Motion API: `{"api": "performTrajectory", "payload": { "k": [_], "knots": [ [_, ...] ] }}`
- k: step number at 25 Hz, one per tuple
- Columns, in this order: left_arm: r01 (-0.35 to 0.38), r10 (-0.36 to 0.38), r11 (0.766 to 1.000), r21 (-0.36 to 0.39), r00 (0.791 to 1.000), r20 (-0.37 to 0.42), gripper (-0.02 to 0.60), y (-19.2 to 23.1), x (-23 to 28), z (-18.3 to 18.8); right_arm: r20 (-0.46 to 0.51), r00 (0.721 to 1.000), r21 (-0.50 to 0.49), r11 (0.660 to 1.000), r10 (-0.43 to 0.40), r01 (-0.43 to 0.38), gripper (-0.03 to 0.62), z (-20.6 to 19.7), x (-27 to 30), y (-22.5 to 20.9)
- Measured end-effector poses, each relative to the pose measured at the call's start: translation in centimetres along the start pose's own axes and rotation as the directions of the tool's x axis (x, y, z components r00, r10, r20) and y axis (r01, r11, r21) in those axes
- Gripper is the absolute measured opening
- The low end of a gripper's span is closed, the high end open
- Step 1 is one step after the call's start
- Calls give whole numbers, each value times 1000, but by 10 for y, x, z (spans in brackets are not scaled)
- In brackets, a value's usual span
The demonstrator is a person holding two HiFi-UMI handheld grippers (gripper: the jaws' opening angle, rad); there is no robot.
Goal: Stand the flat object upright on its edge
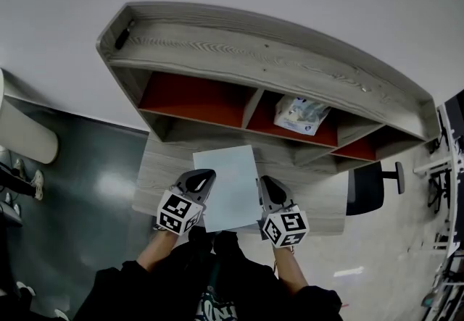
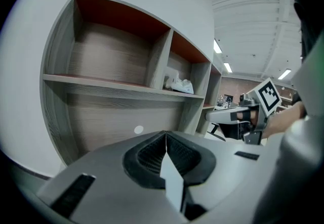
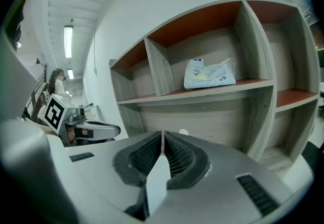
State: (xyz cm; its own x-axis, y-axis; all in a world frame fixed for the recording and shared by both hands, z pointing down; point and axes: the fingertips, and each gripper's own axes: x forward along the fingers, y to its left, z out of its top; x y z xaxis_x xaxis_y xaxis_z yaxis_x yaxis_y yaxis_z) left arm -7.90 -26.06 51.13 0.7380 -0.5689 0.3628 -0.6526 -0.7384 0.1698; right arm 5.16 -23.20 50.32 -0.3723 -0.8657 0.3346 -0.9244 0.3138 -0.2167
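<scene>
The flat object (image 1: 232,183) is a pale blue-white rectangular sheet held over the desk, in front of the shelf unit. Its broad face shows to the head view. My left gripper (image 1: 199,183) is shut on its left edge and my right gripper (image 1: 267,189) on its right edge. In the left gripper view, a thin pale sliver of the sheet (image 2: 173,183) is pinched between the closed black pads (image 2: 147,160). The right gripper view shows the same: the sheet (image 3: 157,183) is clamped between the pads (image 3: 179,158). I cannot tell whether its lower edge touches the desk.
A grey wooden shelf unit (image 1: 268,66) with red-backed compartments stands at the back of the desk (image 1: 156,171). A plastic packet (image 1: 299,115) lies in its middle compartment, also seen as the packet (image 3: 210,74). An office chair (image 1: 370,185) is to the right.
</scene>
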Motion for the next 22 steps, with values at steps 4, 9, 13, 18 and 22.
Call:
{"api": "performTrajectory", "payload": {
  "k": [4, 9, 13, 18, 22],
  "knots": [
    [-16, 16, 1000, -23, 1000, -6, 14, 0, 4, -4, -19, 999, 1, 999, 48, -48, 37, -5, 4, -2],
    [-22, 21, 998, -62, 1000, -20, 35, -1, 8, -12, -51, 996, 7, 997, 77, -77, 38, -12, 11, -9],
    [-32, 28, 994, -109, 999, -39, 92, 0, 12, -22, -93, 988, 9, 993, 121, -121, 50, -21, 17, -12],
    [-65, 58, 988, -142, 997, -55, 141, 3, 15, -32, -116, 982, 4, 989, 149, -150, 103, -29, 23, -16],
    [-88, 79, 984, -158, 995, -67, 224, 4, 17, -38, -129, 978, -1, 986, 163, -165, 184, -34, 28, -16]
  ]
}}
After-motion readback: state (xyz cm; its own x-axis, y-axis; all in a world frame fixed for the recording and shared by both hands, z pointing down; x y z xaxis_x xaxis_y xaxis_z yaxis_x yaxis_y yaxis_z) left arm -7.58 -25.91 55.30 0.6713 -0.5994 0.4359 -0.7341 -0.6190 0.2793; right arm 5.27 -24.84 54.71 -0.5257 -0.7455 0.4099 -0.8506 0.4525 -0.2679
